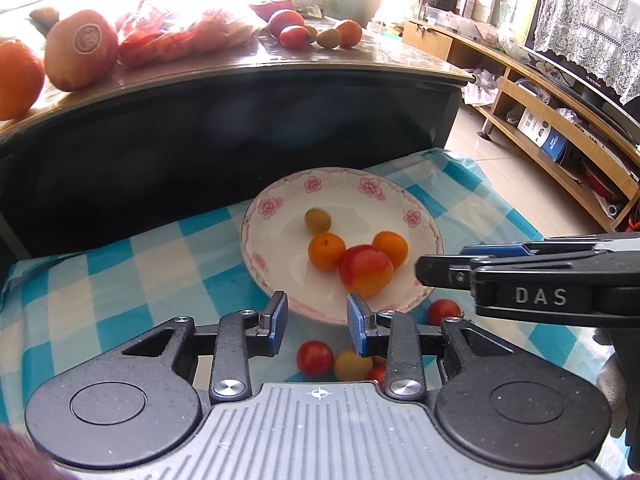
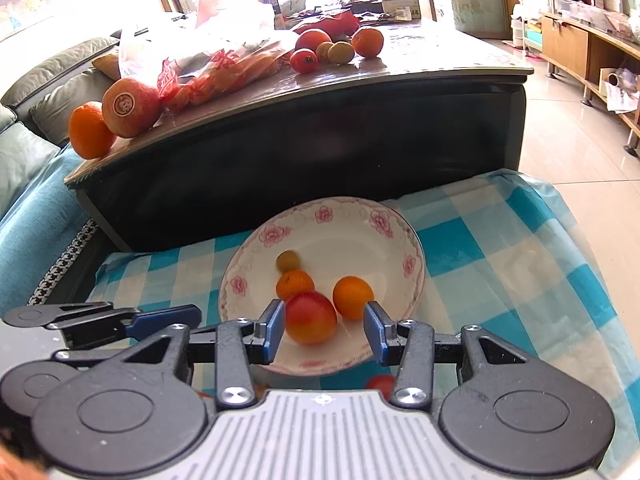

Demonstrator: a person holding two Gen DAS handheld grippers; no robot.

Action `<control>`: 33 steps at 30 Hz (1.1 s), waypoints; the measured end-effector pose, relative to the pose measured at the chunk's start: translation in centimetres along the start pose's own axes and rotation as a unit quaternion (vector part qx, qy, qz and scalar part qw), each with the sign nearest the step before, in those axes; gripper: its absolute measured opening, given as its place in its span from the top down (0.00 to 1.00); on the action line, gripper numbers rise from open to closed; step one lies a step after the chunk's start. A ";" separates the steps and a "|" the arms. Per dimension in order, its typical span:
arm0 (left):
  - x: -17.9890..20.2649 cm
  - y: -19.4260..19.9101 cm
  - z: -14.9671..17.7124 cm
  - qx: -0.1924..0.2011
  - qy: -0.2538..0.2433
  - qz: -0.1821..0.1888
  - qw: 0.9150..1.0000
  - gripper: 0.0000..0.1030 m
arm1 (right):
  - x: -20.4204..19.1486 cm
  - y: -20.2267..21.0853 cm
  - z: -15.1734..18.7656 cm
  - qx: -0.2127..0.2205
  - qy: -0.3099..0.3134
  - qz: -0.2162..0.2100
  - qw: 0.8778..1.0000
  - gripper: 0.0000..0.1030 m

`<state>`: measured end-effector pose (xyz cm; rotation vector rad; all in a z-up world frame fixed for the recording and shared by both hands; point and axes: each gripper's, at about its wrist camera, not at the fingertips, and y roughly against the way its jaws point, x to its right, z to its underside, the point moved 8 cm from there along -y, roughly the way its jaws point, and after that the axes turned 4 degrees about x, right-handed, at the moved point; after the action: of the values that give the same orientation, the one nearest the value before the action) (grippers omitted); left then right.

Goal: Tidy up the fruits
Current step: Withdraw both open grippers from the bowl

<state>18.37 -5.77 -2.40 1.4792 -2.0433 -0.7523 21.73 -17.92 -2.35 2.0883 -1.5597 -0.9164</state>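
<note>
Fruits sit in the flowered plate (image 1: pixel 276 200) on a blue checked cloth (image 1: pixel 100 280) – a red-orange apple (image 2: pixel 311 317), two oranges and a small greenish one. Left gripper (image 1: pixel 317 316) hangs over the plate's near rim, jaws apart, holding nothing. Right gripper (image 2: pixel 325 330) is open too, apple showing between its pads but not pinched. Cherry tomatoes (image 1: pixel 315 358) lie loose on the cloth – more fruit on the dark table (image 2: pixel 320 140) behind.

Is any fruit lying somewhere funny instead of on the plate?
Yes. Some small tomatoes and a yellow fruit lie loose on the checked cloth, just off the near rim of the plate. The plate already holds four fruits, so these look left out. Nothing looks spilled or broken.
</note>
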 end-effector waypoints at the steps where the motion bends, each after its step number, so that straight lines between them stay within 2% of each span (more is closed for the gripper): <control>1: -0.1 0.2 0.2 -0.001 0.001 0.000 1.000 0.60 | 0.0 0.2 0.2 -0.001 -0.001 0.001 1.000 0.55; 16: -0.2 1.4 2.3 -0.014 0.009 0.008 1.000 0.59 | -0.4 2.7 3.4 -0.018 -0.005 0.004 1.000 0.55; 33: -1.6 -0.2 5.3 -0.059 0.026 -0.003 0.998 0.59 | -0.6 3.3 5.7 -0.043 -0.017 -0.002 0.999 0.55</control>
<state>15.39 -3.60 -6.48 1.4251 -1.9222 -0.8135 15.39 -17.95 -4.21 2.0276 -1.5055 -1.0081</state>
